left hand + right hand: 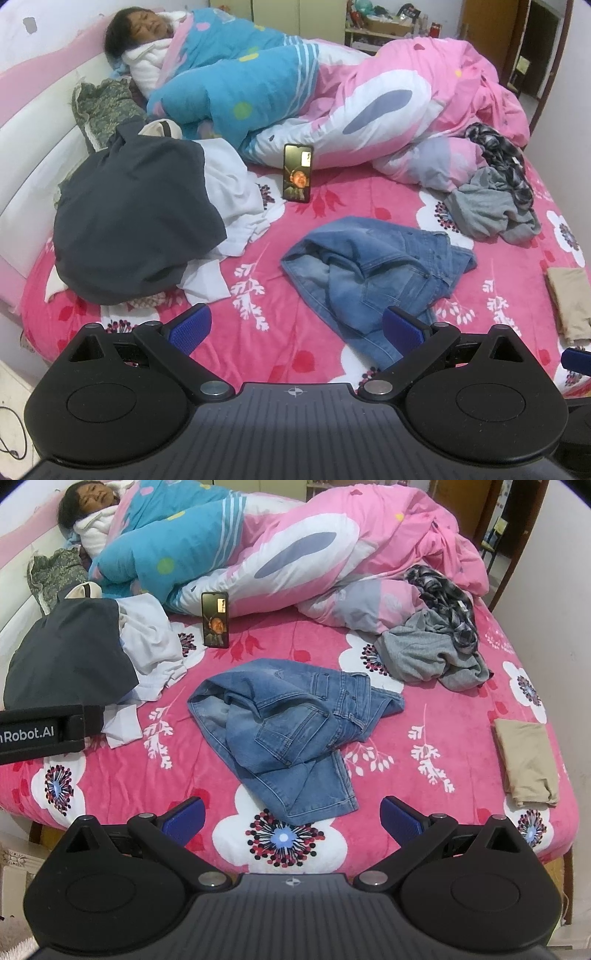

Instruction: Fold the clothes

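Observation:
A crumpled pair of blue jeans [373, 273] lies in the middle of the pink flowered bed [280, 332]; it also shows in the right wrist view [291, 723]. My left gripper [295, 328] is open and empty, just short of the jeans' near leg. My right gripper [291, 818] is open and empty, hovering at the near hem of the jeans. A dark grey garment [136, 218] on white cloth [232, 199] is piled at the left. A grey garment [428, 657] with a black-and-white one [443, 598] lies at the right. A folded beige piece [526, 760] sits at the right edge.
A person [140, 26] lies under a blue and pink quilt [369, 99] across the far half of the bed. A lit phone [297, 173] stands propped against the quilt. A green patterned cloth [103, 107] lies by the padded headboard [33, 147]. The left gripper's body [44, 733] shows at the right wrist view's left edge.

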A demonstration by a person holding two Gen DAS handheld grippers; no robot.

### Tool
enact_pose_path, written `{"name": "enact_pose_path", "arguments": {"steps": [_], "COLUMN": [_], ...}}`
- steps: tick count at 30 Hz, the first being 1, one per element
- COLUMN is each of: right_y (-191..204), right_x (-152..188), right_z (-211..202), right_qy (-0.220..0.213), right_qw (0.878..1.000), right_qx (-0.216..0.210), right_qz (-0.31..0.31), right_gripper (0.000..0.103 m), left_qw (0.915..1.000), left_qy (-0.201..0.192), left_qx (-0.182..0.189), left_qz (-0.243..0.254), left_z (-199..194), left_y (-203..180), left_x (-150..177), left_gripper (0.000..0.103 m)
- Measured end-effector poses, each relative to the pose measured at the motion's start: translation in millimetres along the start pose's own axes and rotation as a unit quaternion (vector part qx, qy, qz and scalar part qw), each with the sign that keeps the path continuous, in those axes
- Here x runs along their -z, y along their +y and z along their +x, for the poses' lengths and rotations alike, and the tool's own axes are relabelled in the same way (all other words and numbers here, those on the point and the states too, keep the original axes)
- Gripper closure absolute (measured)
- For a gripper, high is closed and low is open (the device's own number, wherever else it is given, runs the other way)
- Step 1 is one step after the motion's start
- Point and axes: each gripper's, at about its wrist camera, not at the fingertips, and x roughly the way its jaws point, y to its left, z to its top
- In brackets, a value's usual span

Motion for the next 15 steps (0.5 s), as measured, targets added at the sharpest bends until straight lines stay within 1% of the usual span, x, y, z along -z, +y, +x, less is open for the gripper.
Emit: {"name": "enact_pose_path", "arguments": {"steps": [15], "right_y": [0.4], "right_x": [-1.8], "right_z": [3.3], "right_qy": [0.007], "right_qw": [1.0], "right_qx": [-0.002], "right_qz": [0.0], "right_gripper": [0.0], "left_qw": [1.0], "left_qy": [0.001], "left_qx": [-0.006], "left_qz": [0.005], "left_z": [4.1], "left_y": [0.8], "left_x": [-1.0], "left_gripper": [0.003]}}
